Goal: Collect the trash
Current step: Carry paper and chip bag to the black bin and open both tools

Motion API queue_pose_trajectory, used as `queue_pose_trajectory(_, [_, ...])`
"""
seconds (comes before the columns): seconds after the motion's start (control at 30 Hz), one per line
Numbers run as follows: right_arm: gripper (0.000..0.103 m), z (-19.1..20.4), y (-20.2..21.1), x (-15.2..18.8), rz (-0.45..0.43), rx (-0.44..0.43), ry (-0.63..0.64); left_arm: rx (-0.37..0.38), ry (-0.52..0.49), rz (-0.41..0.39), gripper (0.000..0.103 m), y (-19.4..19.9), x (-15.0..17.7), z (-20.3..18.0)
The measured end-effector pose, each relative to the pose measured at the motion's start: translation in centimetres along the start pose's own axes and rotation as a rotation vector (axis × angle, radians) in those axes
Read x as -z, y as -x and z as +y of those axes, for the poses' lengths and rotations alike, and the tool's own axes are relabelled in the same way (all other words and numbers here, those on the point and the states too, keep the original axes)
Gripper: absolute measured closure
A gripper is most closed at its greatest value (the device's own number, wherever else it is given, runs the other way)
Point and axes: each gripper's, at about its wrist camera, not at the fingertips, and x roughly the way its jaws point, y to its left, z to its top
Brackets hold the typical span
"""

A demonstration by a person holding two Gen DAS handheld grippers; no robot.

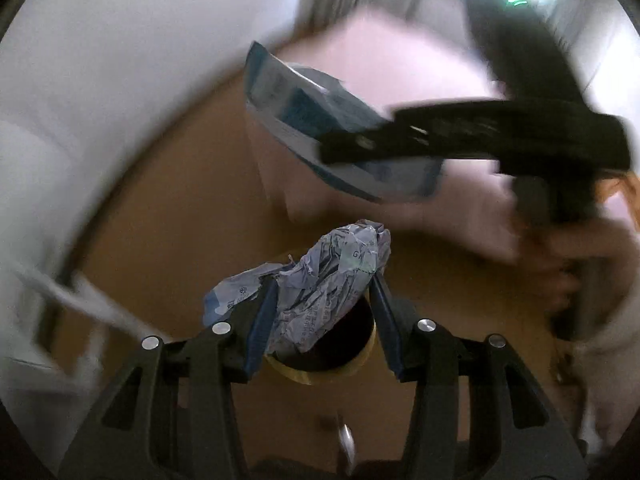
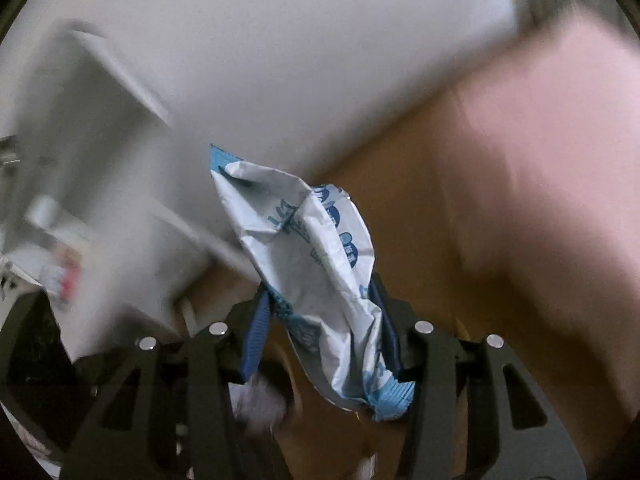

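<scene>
- While my left gripper (image 1: 324,286) points steeply down, I see its blue ribbed pads clenched on a crumpled grey-blue wrapper (image 1: 320,284), a wadded lump of printed foil whose long axis slants from lower left to upper right between the fingers.
- Directly under that wad, in the left wrist view, sits a round opening with a yellowish rim (image 1: 320,364), dark inside; I cannot tell what the container is.
- My right gripper (image 2: 324,312) is likewise grasping trash: a white-and-blue wipes packet (image 2: 316,276), creased plastic film, flattened and oblong.
- The packet's long axis runs from a crimped blue seam at lower right, below the fingers, up and to the left, where its other blue-edged end stands above the pads.
- Further out in the left wrist view I see the right gripper (image 1: 360,148) from outside, black and blurred, with a hand (image 1: 568,264) on its handle and the same packet (image 1: 320,116) sticking out to the upper left; the right wrist view does not show this.
- Only the right wrist view gives the packet's print and wrinkles sharply.
- Beyond both lies a brown floor (image 1: 192,208), then a pink block (image 2: 560,168) and a white wall (image 2: 280,40), all smeared by blur.
</scene>
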Motion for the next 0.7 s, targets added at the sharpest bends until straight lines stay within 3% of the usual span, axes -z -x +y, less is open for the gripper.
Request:
queue_pose_trajectory(0.1, [0.058,-6.0,-7.7,4.3,0.205,0.046,-0.125,0.063,0.107,0.248,0.058,-8.9,2.2,1.8])
queue_pose_trajectory(0.17, [0.058,-8.6,-11.1,6.5,0.282,0.052,-0.193,0.058,0.08,0.345,0.058,-11.9,3.4,1.7])
queue_pose_trajectory(0.3, [0.059,-11.3,-13.8,8.3,0.296,-0.007,-0.306,0.043,0.079,0.366,0.058,-13.2,3.9,1.3])
queue_pose_trajectory(0.47, [0.058,-12.1,-14.2,8.5,0.288,-0.02,-0.319,0.063,0.076,0.358,0.058,-13.3,3.5,0.8])
queue_pose_trajectory(0.5, [0.056,-12.4,-14.2,8.8,0.284,-0.021,-0.326,0.068,0.076,0.355,0.057,-13.4,3.5,0.6])
queue_pose_trajectory(0.53, [0.048,-12.4,-14.3,8.9,0.281,-0.021,-0.333,0.063,0.077,0.35,0.056,-14.1,3.0,0.0])
queue_pose_trajectory(0.57, [0.029,-12.4,-14.3,8.9,0.285,-0.019,-0.344,0.051,0.085,0.336,0.05,-14.1,2.7,0.0])
queue_pose_trajectory(0.6, [0.022,-12.7,-14.4,8.9,0.303,-0.013,-0.365,0.049,0.094,0.321,0.03,-14.1,2.6,0.0])
queue_pose_trajectory(0.67, [0.017,-13.1,-13.5,8.4,0.283,-0.016,-0.367,0.077,0.115,0.264,0.01,-13.2,2.5,-0.2])
queue_pose_trajectory(0.7, [0.016,-13.4,-13.1,8.2,0.272,-0.006,-0.37,0.09,0.114,0.24,0.01,-13.1,2.4,-0.4])
